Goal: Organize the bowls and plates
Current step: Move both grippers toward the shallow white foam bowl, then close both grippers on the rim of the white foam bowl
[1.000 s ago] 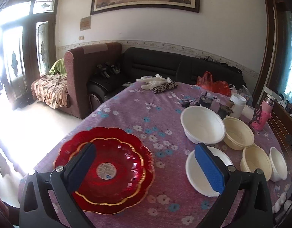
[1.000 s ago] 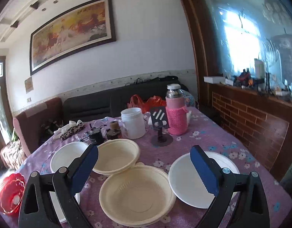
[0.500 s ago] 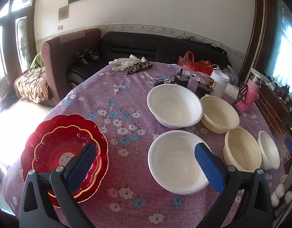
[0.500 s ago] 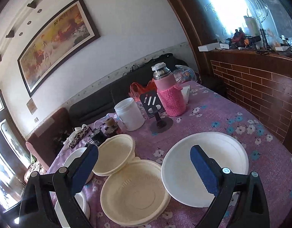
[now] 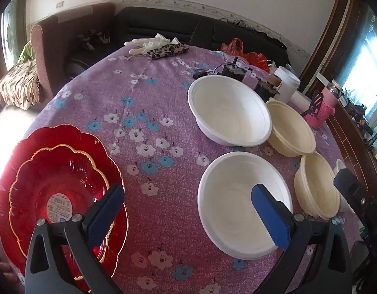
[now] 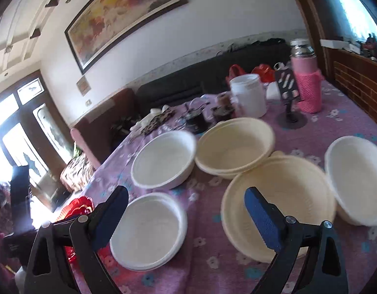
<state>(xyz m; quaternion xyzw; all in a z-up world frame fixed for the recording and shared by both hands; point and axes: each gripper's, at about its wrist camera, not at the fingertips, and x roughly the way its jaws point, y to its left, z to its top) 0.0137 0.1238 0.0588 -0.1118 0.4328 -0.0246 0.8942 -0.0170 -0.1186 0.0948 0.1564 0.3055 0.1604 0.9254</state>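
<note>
On the purple flowered tablecloth [image 5: 149, 112] two stacked red scalloped plates [image 5: 53, 186] lie at the near left. A white bowl [image 5: 237, 203] sits near centre, a larger white bowl [image 5: 227, 115] behind it, and two cream bowls [image 5: 291, 129] [image 5: 316, 186] to the right. My left gripper [image 5: 188, 210] is open and empty above the near table, between the red plates and the near white bowl. My right gripper [image 6: 186, 215] is open and empty above the near white bowl [image 6: 149, 230] and a cream bowl [image 6: 279, 205]. Another white bowl [image 6: 357, 178] sits at far right.
At the far side stand a white jar [image 6: 249, 98], a pink flask [image 6: 306, 80], a black phone stand [image 6: 290, 103], small dark gadgets [image 5: 232, 69] and a leopard-print pouch with gloves [image 5: 161, 46]. A sofa [image 5: 163, 29] and brick ledge [image 6: 355, 73] surround the table.
Both grippers have tilted down toward the table. The right wrist view has swung left, now showing both white bowls and the red plates. Both stay open and empty.
</note>
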